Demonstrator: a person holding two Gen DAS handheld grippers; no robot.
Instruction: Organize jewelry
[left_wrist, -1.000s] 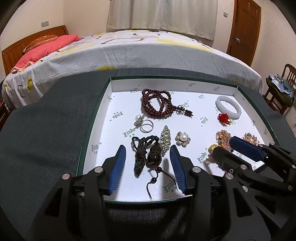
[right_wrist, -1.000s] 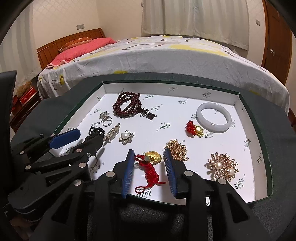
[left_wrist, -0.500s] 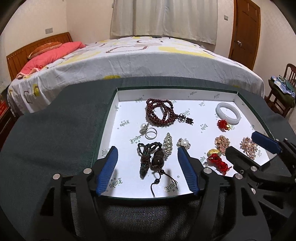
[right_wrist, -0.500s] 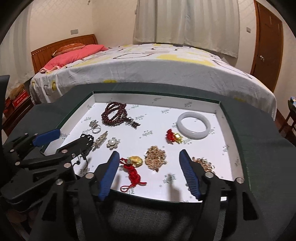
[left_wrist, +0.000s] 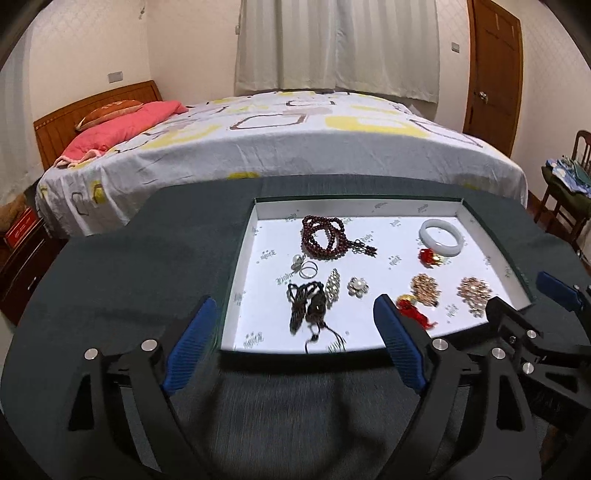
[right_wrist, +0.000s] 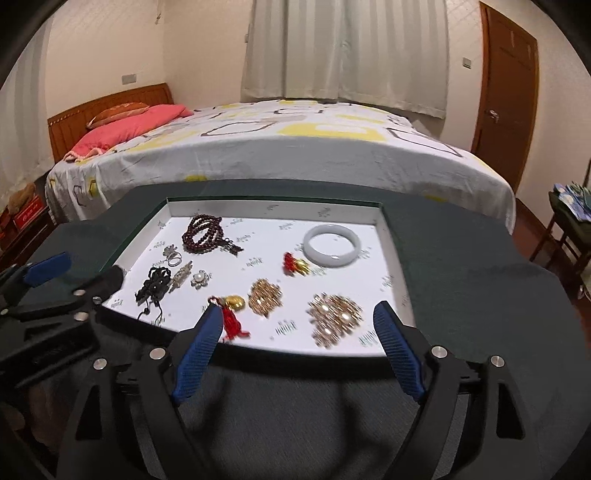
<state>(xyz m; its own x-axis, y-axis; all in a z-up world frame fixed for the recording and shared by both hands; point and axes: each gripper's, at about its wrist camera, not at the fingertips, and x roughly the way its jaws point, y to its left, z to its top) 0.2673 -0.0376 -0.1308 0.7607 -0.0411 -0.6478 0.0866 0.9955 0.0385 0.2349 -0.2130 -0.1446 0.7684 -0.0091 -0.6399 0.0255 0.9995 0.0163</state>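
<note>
Both grippers had just let go and pulled back: left gripper (left_wrist: 291, 347) and right gripper (right_wrist: 295, 350) each w/ jaws spread wide, having just been opening, nothing between the pads now. A sec earlier the left one straddled the black cord necklace (left_wrist: 308, 306) and the right one bracketed the gold charm w/ red tassel (right_wrist: 231, 314); both pieces lay flat on the white floor of the tray (left_wrist: 236, 280), left behind as the tools backed toward the near rim and a bit up. Rest of the jewelry sat spread out, not overlapping: dark red bead strand (left_wrist: 325, 236) at the back, white bangle (left_wrist: 441, 236) back right, small red-and-gold charm (left_wrist: 430, 256) just in front of it, ring w/ pearl (left_wrist: 304, 266), silver leaf brooch (left_wrist: 332, 282) just beside the black cord, pearl flower brooch (left_wrist: 357, 286), two gold filigree brooches (right_wrist: 264, 297) and (right_wrist: 334, 317) near the front right. Tray rested on a dark green cloth table (right_wrist: 461, 258), bed (right_wrist: 295, 147) behind. My read: those two pieces were placed & released, so the layout looked close to done, maybe finished, w/ no loose piece visible outside the tray
</note>
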